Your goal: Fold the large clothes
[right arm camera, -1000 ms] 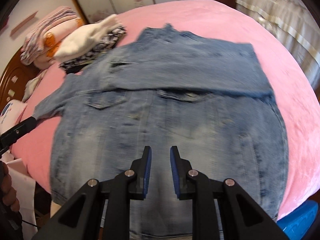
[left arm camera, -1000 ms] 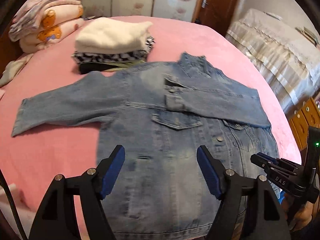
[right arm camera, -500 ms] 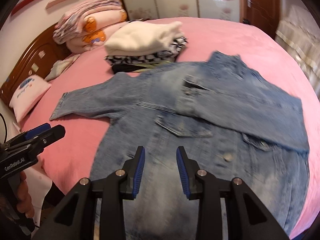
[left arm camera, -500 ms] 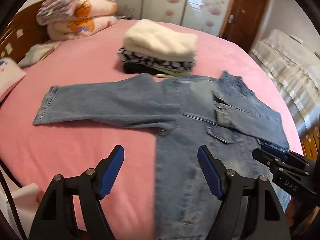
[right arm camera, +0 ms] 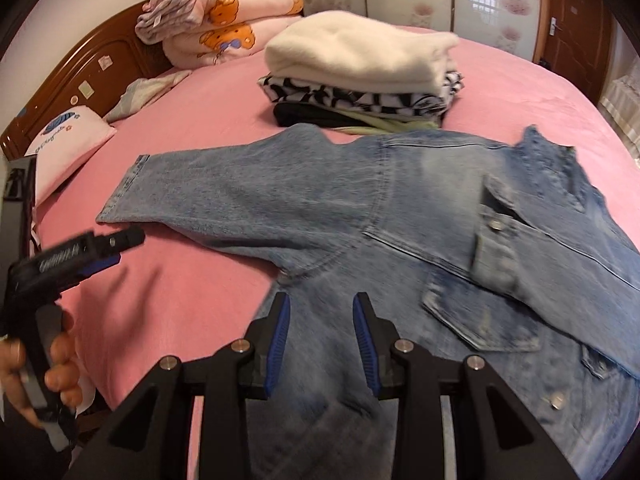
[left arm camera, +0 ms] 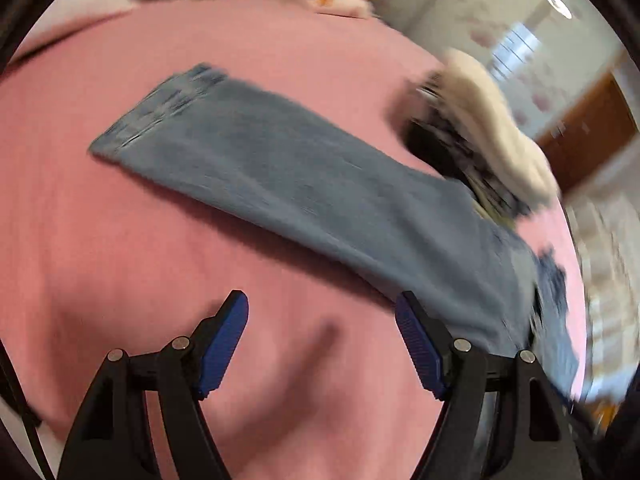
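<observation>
The left hand-held gripper (left arm camera: 321,345) has its blue-padded fingers spread wide, holding nothing. The right hand-held gripper (right arm camera: 322,340) has its fingers parted by a narrower gap. The person's left hand (right arm camera: 38,364) grips the left tool's handle.

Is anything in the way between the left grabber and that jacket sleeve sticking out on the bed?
Nothing visible is. Only bare pink bedspread lies between the open left gripper and the outstretched sleeve. The stack of folded clothes sits beyond the sleeve.
</observation>
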